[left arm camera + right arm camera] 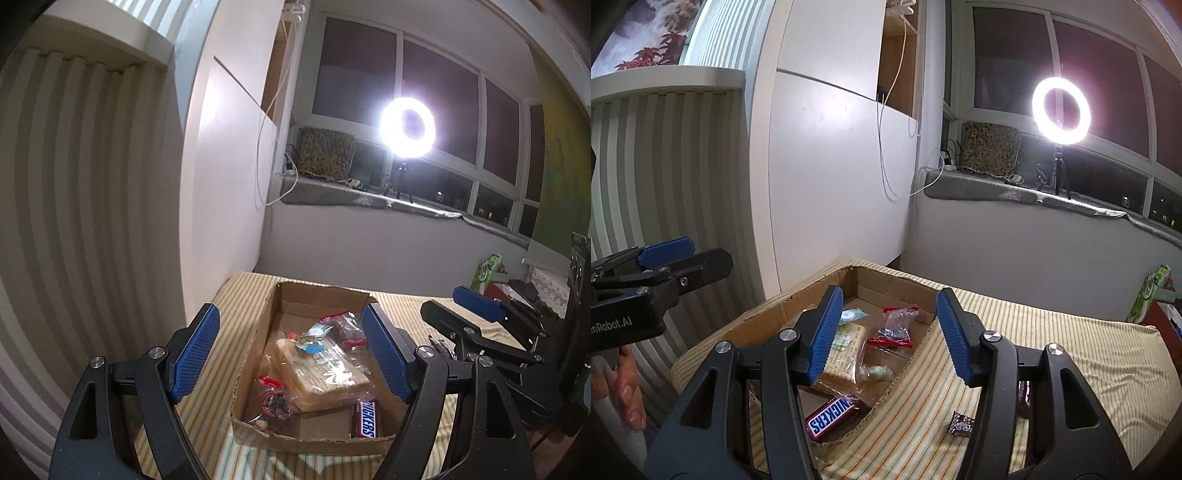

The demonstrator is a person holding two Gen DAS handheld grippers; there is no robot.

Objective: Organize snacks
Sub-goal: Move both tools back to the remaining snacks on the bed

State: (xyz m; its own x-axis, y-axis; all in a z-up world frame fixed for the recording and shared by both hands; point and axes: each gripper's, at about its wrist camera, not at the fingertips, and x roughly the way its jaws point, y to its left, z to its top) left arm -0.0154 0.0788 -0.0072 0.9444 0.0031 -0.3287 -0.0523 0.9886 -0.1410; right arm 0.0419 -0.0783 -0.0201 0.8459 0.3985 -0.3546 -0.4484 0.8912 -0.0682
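Observation:
A shallow cardboard box sits on a striped yellow cloth. In it lie a clear pack of crackers, a Snickers bar and small red-ended candy wrappers. My left gripper is open and empty above the box. My right gripper is open and empty, over the box's right wall. A small dark patterned candy lies on the cloth outside the box, near the right finger. Another dark wrapper is partly hidden behind that finger.
The right gripper shows at the right of the left wrist view; the left one shows at the left of the right wrist view. A white cabinet stands behind the box. A ring light shines on the windowsill. Green packaging stands far right.

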